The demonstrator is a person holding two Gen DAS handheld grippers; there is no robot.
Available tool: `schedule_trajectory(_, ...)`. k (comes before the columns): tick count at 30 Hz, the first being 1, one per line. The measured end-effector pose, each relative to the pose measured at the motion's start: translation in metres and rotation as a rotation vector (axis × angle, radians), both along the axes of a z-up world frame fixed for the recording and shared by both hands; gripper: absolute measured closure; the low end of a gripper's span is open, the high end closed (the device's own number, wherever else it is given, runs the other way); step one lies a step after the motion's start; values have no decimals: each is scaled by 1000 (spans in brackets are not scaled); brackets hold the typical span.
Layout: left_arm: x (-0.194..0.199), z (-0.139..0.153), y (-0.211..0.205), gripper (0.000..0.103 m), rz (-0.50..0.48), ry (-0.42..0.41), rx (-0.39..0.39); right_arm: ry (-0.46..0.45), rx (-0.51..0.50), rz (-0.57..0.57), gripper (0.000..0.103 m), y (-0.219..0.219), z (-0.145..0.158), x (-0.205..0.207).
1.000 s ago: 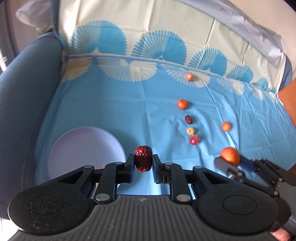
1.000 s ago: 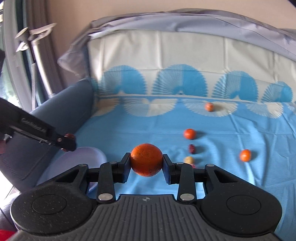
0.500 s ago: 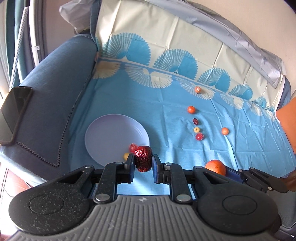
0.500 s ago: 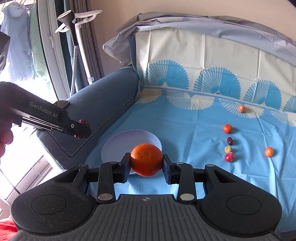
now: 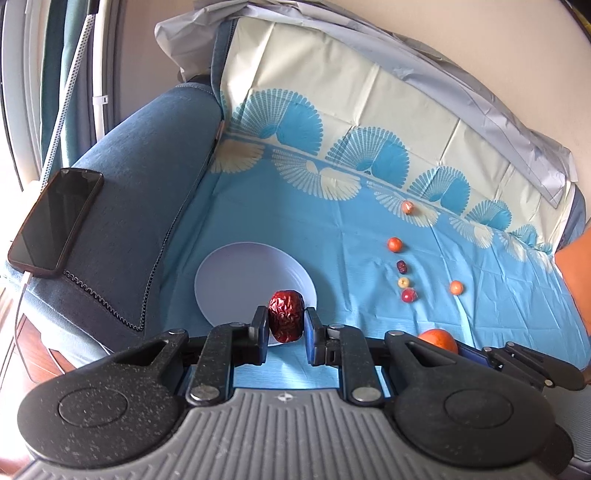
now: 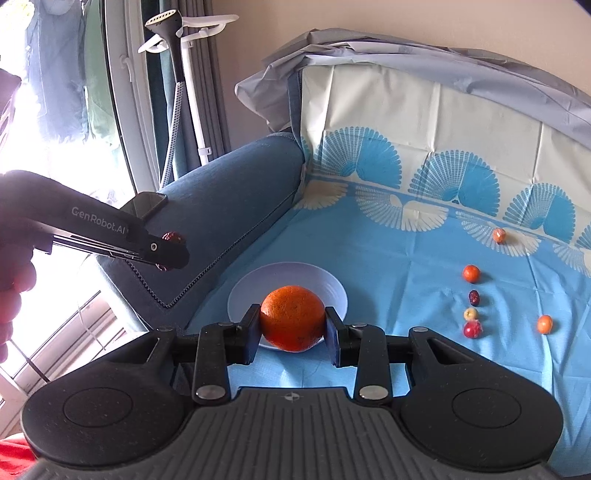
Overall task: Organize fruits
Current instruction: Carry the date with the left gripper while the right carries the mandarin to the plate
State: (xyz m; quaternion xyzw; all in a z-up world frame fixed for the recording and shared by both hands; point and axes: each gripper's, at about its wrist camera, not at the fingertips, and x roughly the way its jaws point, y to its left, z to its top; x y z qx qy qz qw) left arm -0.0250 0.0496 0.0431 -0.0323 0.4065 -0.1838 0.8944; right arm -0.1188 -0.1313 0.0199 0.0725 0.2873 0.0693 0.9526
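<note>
left wrist view: the left gripper (image 5: pixel 286 326) is clamped on a wrinkled dried red date (image 5: pixel 286 315), its two black pads pressed against the date's sides. past the date, toward 11 o'clock, a pale lilac plate (image 5: pixel 236 280) lies flat on the light blue fan-patterned cloth (image 5: pixel 332 240) that covers the sofa seat. at 4 o'clock from the date, the right gripper (image 5: pixel 476 352) shows side-on with an orange (image 5: pixel 437 339) in it.

five small fruits lie on the cloth toward 2 o'clock, well apart from the plate: a small orange fruit (image 5: pixel 394 244), a dark date (image 5: pixel 402 266) just below it, a little yellow fruit (image 5: pixel 403 283), and a red fruit (image 5: pixel 409 295) beneath that, nearly in a line. a second small orange fruit (image 5: pixel 456 287) sits alone off to 3 o'clock of them, and a pale reddish fruit (image 5: pixel 407 207) lies further up near the white fan border. a black phone (image 5: pixel 55 221) rests on the blue sofa armrest (image 5: pixel 140 192) at 9 o'clock.

right wrist view: the right gripper (image 6: pixel 292 330) holds the orange (image 6: pixel 292 318) squeezed between both pads, with the plate (image 6: pixel 332 286) behind it. the left gripper (image 6: pixel 168 253) shows at 10 o'clock, side-on before the armrest (image 6: pixel 229 184), the date (image 6: pixel 171 236) peeking past its tip. a garment steamer (image 6: pixel 173 33) stands by the window at 11 o'clock.
</note>
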Motion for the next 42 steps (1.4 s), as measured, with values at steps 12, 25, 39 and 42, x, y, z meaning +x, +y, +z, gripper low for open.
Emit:
schedule_trajectory(12,26,-16,6,82,38,44,-5,48,-3,7,66,2,-11,18)
schedule_trajectory(25,61,-48,4,82,50,110,26,109,-11,9,66,3,-34,52)
schedule_trajectory(39,105,-76,-13,82,44,167,75,182,-10,23,66,5,-72,99)
schedule_trajectory(42,117,-85,-21,82,41,176,100,185,-18,25,66,6,-80,112)
